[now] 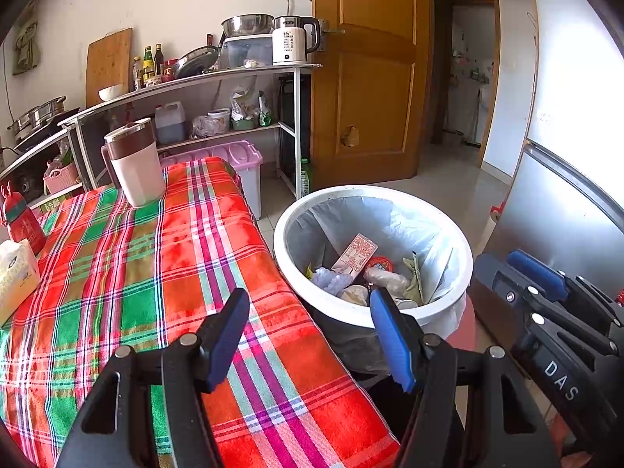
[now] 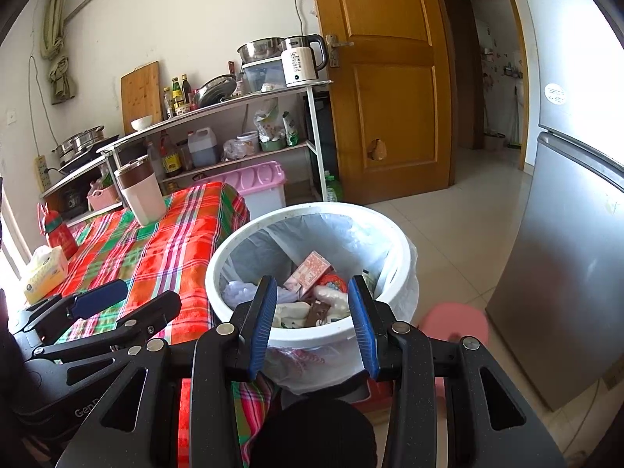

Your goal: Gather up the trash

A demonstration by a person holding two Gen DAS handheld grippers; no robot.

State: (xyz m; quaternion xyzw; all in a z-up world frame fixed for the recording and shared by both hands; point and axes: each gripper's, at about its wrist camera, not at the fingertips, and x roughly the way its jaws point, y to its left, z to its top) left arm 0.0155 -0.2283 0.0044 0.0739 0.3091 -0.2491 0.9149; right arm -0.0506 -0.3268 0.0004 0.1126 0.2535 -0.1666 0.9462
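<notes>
Fridge (image 2: 565,253), silver, fills the right side. Wooden door (image 1: 366,78) stands at the back, open to a hallway. Metal shelf rack (image 1: 234,74) along the wall w/ kettle (image 1: 292,41), steel bowl (image 1: 247,24), bottles, cutting board (image 1: 108,64).

Worktop (image 1: 156,273) w/ red-green plaid cloth takes up the left half. On it, far end: white tumbler w/ brown band (image 1: 134,163), upright. Near left edge: tissue pack (image 1: 15,277), and a red bottle (image 1: 21,222) just behind it.

White trash bin (image 1: 374,257) sits just beside the worktop's right edge, lined w/ a pale plastic bag. Trash inside, at the bottom: pink printed box (image 2: 308,271), leaning; red wrapper, crumpled white plastic, brown wrapper, other scraps. Pink stool (image 2: 456,323) on the floor btwn bin and fridge.

Left tongs (image 1: 310,308): blue-padded, spread wide, nothing btwn them, over the worktop edge and bin rim. Right tongs (image 2: 312,288): narrower gap, also pinching nothing, aimed down into the bin over its near rim. Both sets are side by side, close together, each visible in the other's view.
</notes>
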